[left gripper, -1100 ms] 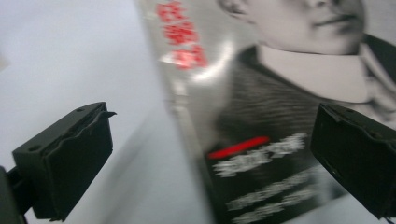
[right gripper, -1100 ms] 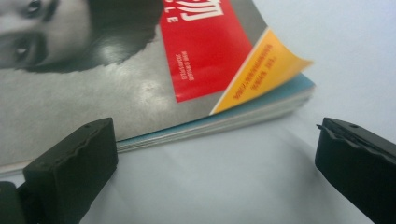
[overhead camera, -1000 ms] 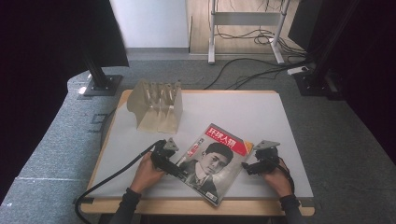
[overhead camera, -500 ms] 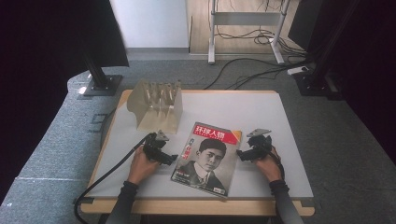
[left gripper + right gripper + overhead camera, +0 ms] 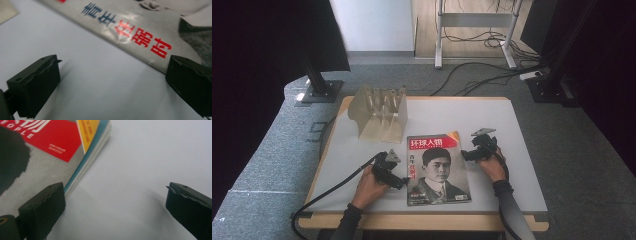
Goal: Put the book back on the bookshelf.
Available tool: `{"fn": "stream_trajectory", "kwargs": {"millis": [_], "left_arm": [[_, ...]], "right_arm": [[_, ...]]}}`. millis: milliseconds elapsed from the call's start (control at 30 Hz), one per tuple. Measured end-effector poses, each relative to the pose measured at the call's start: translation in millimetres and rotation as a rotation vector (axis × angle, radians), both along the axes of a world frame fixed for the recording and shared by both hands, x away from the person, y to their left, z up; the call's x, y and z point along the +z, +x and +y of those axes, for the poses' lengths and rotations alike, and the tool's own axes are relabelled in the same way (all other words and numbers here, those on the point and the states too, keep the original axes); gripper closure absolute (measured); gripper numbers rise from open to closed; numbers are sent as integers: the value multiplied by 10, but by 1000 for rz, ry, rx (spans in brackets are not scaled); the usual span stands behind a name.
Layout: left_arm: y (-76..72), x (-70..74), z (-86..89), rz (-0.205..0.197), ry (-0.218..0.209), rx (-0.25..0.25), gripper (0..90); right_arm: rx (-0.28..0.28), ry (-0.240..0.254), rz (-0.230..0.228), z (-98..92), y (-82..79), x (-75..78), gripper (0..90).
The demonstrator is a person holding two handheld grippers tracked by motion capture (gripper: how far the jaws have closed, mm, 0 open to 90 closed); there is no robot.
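now glossy portrait-cover magazine (image 5: 437, 167) flanked: left gripper (image 5: 396, 178) at spine, right gripper (image 5: 467, 154) at page edge; both held wide, empty; long axis fore-aft on white tabletop (image 5: 502, 125).

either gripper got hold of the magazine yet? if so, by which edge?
Nothing held. Left gripper and right gripper are both open, flanking the magazine at its two long edges, table showing between the fingers.

high: above, looking down | gripper views: near table, sharing magazine (image 5: 437, 167) edges
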State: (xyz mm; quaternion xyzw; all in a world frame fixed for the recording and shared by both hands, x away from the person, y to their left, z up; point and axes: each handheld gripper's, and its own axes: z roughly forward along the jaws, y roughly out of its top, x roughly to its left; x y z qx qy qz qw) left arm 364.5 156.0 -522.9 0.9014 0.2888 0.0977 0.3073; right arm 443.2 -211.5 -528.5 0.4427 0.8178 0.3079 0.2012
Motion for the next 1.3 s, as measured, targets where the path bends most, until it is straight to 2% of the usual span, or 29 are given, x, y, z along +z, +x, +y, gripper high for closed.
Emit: {"fn": "stream_trajectory", "kwargs": {"millis": [167, 267, 300, 433, 500, 567, 600, 733, 767, 867, 900, 933, 1000, 1067, 1133, 1200, 1233, 1300], "left_arm": [[-111, -1, -128, 2, -1, -49, 0], [-96, -2, -114, 2, -10, -68, 0], [-82, -5, -101, -6, -10, -62, 0], [48, -23, -37, -10, -22, 4, 0], [128, -28, -21, -8, -39, 31, 0], [151, -28, -17, -4, -47, 39, 0], [169, -31, -14, -3, -56, 40, 0], [166, -42, -20, -10, -65, 49, 0], [163, -46, -21, -14, -69, 51, 0], [164, -47, -25, -13, -68, 53, 0], [165, -48, -28, -14, -70, 54, 0], [165, -48, -27, -13, -69, 53, 0], [167, -48, -28, -12, -70, 53, 0], [167, -49, -28, -12, -71, 54, 0], [168, -48, -29, -12, -71, 53, 0], [169, -49, -30, -12, -71, 53, 0], [169, -49, -31, -12, -70, 53, 0], [173, -49, -32, -11, -70, 51, 0]], "right_arm": [[-13, -14, -10, 102, 99, 25, 81], [-10, -21, -11, 124, 108, 35, 96], [8, -6, 10, 109, 109, 56, 124], [14, 8, 25, 83, 75, 104, 118], [29, 66, 63, 107, 30, 146, 118], [39, 84, 69, 121, 25, 149, 118], [65, 124, 84, 176, 12, 150, 130], [106, 150, 98, 296, 26, 127, 168], [115, 158, 110, 375, 52, 103, 202], [117, 172, 123, 428, 93, 78, 230], [101, 192, 128, 453, 116, 80, 252], [93, 222, 142, 454, 123, 82, 236], [65, 263, 163, 428, 123, 85, 272], [60, 299, 186, 373, 110, 89, 298], [72, 335, 210, 319, 71, 91, 348], [110, 400, 246, 278, 15, 78, 375], [121, 396, 242, 277, -20, 79, 375], [132, 353, 224, 297, -61, 102, 379]]}}
